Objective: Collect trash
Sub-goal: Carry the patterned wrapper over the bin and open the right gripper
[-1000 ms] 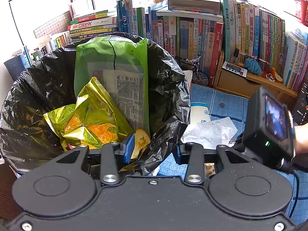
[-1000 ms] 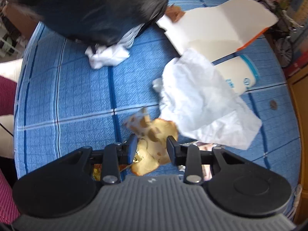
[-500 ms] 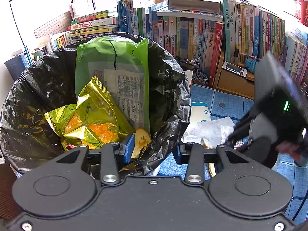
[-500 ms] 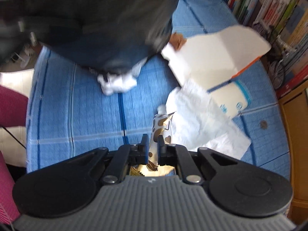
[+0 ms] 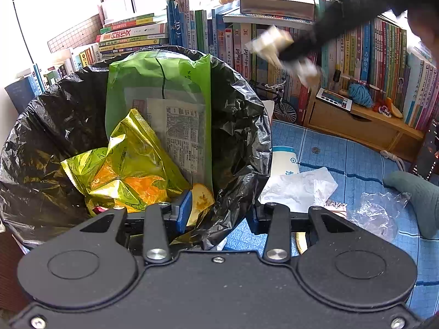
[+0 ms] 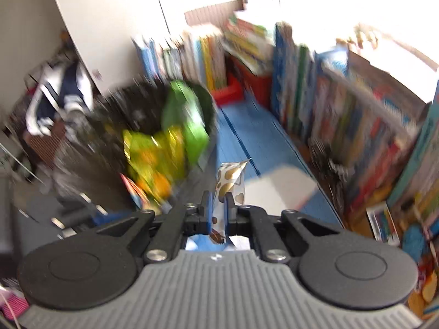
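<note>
Trash wrapper, white with gold spots, sits pinched between the nearly closed jaws of the right gripper, its lower end cut off behind the fingers. At ten o'clock from it the black bin bag is smeared by blur. In the left wrist view the left gripper straddles the bag rim, probably gripping it, though the right-hand pad is hidden. A white tissue lies at two o'clock on the blue cloth.

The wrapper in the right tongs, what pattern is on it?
White wrapper with gold hearts and spots, clearest in the right wrist view.
</note>
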`<state>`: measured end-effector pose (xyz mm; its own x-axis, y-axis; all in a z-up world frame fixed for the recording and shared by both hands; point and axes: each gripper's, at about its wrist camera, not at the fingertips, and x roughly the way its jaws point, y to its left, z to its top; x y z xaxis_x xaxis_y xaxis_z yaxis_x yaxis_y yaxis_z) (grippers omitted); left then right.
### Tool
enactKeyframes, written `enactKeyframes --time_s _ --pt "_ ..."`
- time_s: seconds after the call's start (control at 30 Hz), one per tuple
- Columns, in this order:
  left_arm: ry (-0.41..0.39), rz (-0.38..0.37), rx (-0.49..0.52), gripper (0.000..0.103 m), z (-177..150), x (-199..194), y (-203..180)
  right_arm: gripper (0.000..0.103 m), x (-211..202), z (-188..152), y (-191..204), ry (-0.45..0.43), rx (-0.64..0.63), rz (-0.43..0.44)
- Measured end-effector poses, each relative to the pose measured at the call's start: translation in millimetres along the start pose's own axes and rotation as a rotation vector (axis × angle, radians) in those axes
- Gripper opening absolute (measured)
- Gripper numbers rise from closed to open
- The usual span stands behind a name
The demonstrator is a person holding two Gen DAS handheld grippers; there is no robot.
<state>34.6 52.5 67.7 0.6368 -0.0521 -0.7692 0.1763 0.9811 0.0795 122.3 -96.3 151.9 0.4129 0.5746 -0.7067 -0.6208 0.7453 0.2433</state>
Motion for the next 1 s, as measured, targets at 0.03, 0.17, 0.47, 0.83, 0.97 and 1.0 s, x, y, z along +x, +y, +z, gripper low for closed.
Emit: enactKeyframes --time_s 0.03,0.17,0.47,0.83,0.97,1.0 --pt "0.000 0.000 0.000 0.039 0 0 0 0.011 -3 3 6 -0.016 -0.009 0.026" --pt "0.000 0.000 0.000 0.039 0 1 0 0.011 -5 13 29 -0.043 -0.057 0.127" --pt "-0.001 0.002 0.004 0.039 -2 1 0 0.017 16 12 60 -0.006 -0.107 0.205" --pt "-0.011 0.020 0.006 0.048 -3 -16 -2 0.038 6 -1 46 0.007 -0.099 0.108" --pt "-0.019 0.044 -0.003 0.053 -7 -34 -3 0.049 -5 -9 34 0.044 -0.119 0.019" --pt "-0.022 0.057 -0.004 0.054 -10 -40 -4 0.050 -7 -13 30 0.050 -0.118 -0.002"
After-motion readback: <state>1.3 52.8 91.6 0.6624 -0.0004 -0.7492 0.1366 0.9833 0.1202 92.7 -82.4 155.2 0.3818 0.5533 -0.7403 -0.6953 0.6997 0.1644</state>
